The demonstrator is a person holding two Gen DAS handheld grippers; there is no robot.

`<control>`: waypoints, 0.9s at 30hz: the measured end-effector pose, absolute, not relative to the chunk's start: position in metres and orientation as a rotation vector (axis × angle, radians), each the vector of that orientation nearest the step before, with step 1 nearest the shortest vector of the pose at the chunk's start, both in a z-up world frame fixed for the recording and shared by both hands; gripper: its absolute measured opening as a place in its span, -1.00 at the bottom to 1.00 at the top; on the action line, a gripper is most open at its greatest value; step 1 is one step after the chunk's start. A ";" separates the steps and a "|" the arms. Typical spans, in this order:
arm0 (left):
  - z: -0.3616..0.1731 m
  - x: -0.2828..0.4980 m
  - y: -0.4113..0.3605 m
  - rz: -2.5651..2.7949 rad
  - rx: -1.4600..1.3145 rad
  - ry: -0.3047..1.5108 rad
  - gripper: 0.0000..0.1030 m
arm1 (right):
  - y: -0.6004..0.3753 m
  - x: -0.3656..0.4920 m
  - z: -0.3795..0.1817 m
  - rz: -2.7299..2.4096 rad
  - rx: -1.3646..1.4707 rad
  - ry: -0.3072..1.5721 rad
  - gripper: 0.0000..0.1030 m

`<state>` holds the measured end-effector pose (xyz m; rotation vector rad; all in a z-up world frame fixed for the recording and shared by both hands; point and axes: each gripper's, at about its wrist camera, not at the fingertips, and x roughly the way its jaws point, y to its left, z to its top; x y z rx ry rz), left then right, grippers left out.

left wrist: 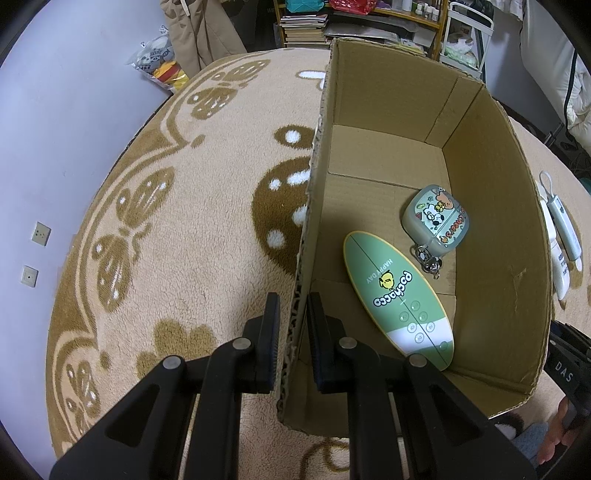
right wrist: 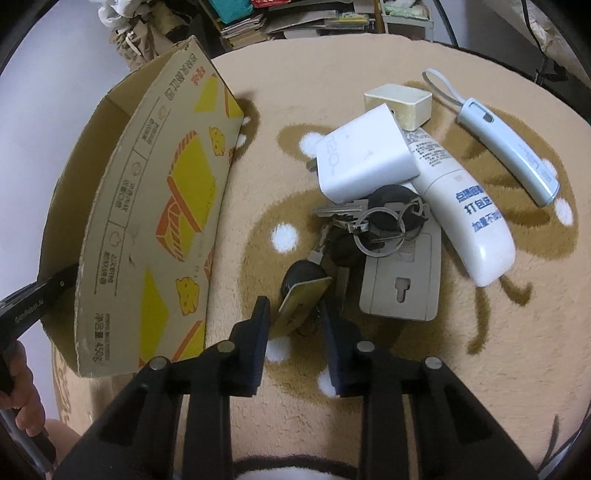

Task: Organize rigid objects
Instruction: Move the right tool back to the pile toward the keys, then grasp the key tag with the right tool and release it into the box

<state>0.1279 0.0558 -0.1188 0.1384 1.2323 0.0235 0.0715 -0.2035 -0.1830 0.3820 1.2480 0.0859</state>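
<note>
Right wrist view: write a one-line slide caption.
Right gripper jaws straddle a yellow key tag on a key bunch, beside the printed cardboard box on the rug.

Remote (left wrist: 399, 299) and case (left wrist: 436, 221) inside box (left wrist: 491, 206)

The right gripper (right wrist: 295, 308) has its jaws around a gold tag (right wrist: 303, 300) on the keys (right wrist: 354, 221), beside the cardboard box (right wrist: 147, 206).

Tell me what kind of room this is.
Probably a lived-in room at home, a bedroom or living room: a plush patterned rug covers the floor, stacked books fill cluttered shelves at the back, and a coat hangs by the wall.
</note>
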 end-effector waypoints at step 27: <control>-0.119 0.128 0.055 0.024 0.136 1.234 -0.72 | -0.216 0.083 -0.109 0.041 0.314 1.024 -0.91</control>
